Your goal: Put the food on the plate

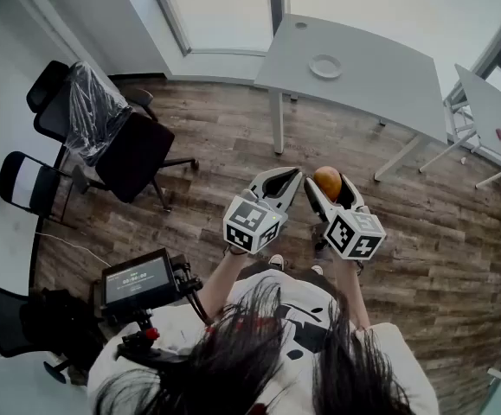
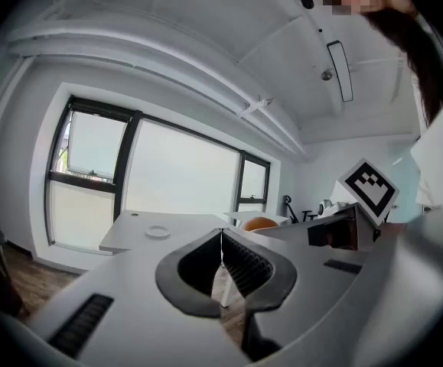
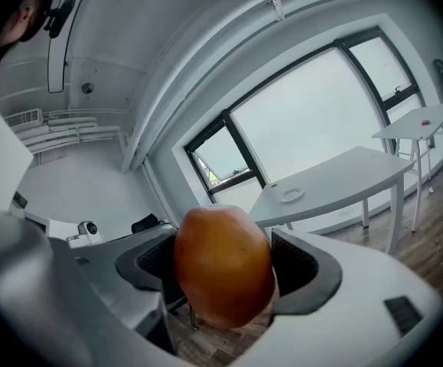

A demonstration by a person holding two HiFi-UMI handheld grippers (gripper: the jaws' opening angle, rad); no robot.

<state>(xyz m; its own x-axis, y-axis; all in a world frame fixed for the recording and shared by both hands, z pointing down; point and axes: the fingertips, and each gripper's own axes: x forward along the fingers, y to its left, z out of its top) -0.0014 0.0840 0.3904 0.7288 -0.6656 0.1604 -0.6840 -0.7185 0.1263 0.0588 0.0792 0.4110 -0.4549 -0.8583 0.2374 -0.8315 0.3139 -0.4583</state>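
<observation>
Your left claw (image 1: 292, 178) is held out in front of you, its jaws pressed together with nothing between them. Just beside it, your right claw (image 1: 334, 186) is clamped wide on the smooth round orange fruit (image 3: 223, 270). The fruit sits between the dark pads, up in the air over the wood-plank floor (image 1: 224, 137). Well beyond, the small round white plate (image 1: 325, 66) lies on the pale grey surface (image 1: 388, 85) near the window (image 1: 224, 15).

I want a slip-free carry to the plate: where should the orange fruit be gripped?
Grip the orange fruit across its broad middle, closing in from either side, as the right tongs hold it now. It is smooth and egg-shaped, so a grip on its tapering ends would likely slip off.
</observation>
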